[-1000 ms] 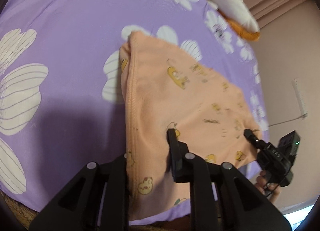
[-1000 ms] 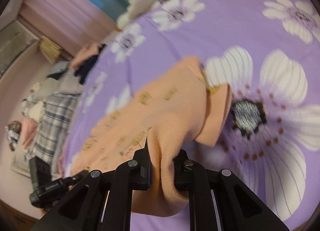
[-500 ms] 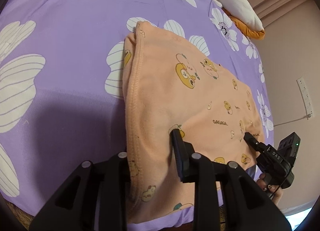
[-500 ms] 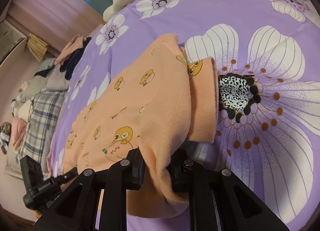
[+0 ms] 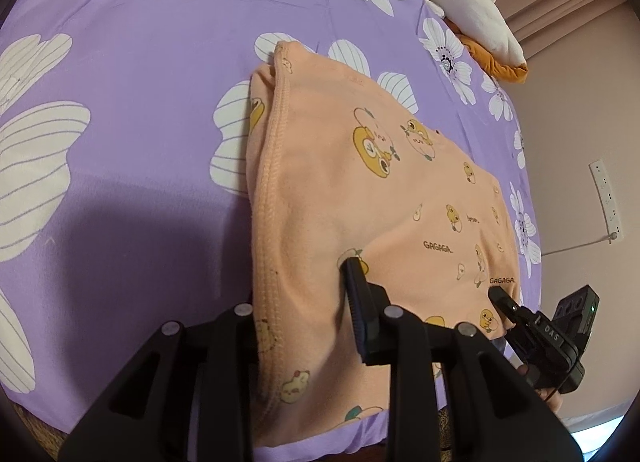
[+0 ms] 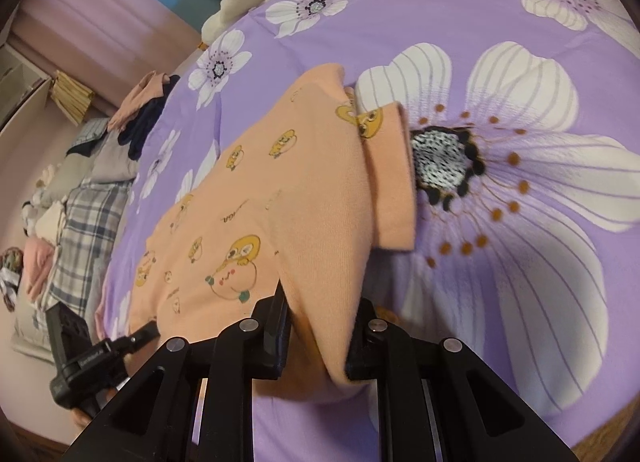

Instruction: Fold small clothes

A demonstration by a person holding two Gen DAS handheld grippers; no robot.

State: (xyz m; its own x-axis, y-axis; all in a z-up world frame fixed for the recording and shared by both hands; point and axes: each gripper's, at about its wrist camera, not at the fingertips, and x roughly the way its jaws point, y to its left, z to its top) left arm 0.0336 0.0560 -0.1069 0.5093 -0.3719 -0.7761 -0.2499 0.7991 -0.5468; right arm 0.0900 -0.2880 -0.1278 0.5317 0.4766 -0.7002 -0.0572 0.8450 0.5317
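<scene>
Peach garment (image 5: 360, 190), centre frame on the purple floral bedspread (image 5: 140, 62). Left gripper (image 5: 304, 302) and right gripper (image 6: 320, 326) each pinch its near edge. Lower both evenly; release once flat.

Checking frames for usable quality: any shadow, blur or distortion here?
Left wrist view: sharp, a dark shadow falls on the purple bedsheet beside the orange garment. Right wrist view: slightly soft, fisheye bends the bed edge.

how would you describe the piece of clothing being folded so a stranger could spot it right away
On the purple flowered bedspread, look near its front edge, between the two claws. There lies a peach garment printed with yellow cartoon ducks and "GAGAGA" lettering, unlike the plain white and orange pile farther back.
</scene>
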